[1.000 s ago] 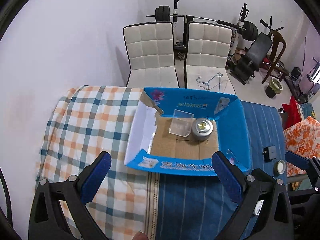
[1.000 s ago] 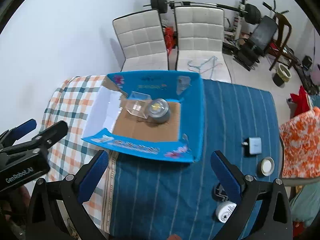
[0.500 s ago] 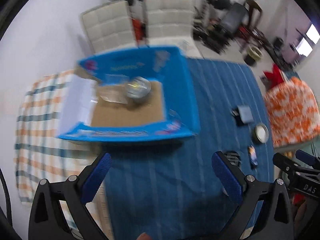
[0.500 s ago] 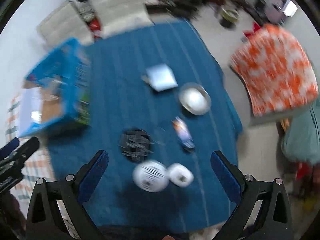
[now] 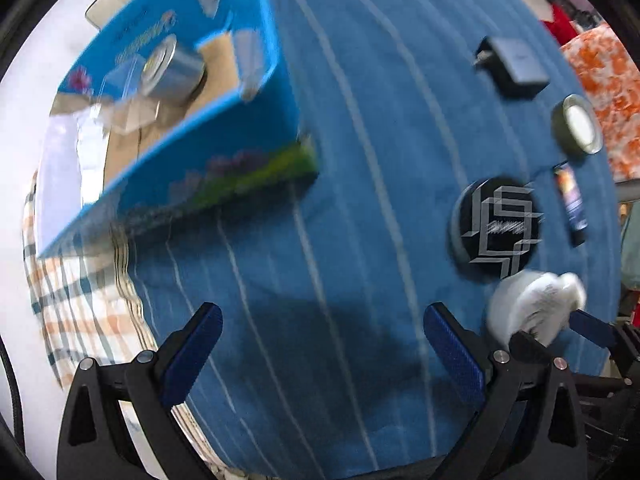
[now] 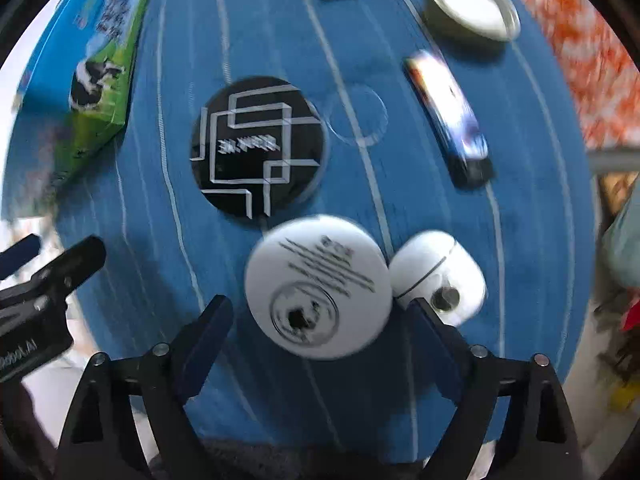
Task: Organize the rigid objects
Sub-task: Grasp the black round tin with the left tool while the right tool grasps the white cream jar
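White round disc (image 5: 520, 308) lies at the near right of the blue-clothed tabletop (image 5: 360, 160), beside the wide, empty left tool (image 5: 322, 332).

Right view: disc (image 6: 318, 288) between the closing, not yet touching right tool (image 6: 320, 320); rigid, light, smooth; grip its rim. Print unreadable.

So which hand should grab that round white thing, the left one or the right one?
The right one, probably. The right gripper is open with the round white disc between its fingers, its jaws just closing in. The left gripper is open over bare blue cloth, off to the side.
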A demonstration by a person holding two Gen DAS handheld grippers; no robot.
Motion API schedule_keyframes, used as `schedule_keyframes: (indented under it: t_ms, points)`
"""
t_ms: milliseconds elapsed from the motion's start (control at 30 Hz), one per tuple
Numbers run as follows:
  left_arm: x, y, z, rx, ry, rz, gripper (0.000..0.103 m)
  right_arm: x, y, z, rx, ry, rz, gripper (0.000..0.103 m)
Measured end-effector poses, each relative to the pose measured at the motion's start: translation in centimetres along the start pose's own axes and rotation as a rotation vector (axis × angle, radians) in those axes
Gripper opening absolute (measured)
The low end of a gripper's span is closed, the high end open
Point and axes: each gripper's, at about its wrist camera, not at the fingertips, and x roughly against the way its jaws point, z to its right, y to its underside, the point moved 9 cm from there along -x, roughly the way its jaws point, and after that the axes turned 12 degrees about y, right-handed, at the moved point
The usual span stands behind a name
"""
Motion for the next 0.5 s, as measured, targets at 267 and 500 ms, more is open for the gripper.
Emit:
schedule_keyframes:
  t_ms: [267, 500]
  points:
    - [-1.0, 1.8, -2.3, 0.055, -0.006, -0.028, 0.102, -0.5, -0.3, 0.7, 0.041, 0.063, -0.013, 0.070]
    - [-0.4, 1.3, -1.5, 0.056, 0.044, 0.006, 0.102, 3.6, -1.3, 5.3, -0.081, 0.002, 0.017, 0.070]
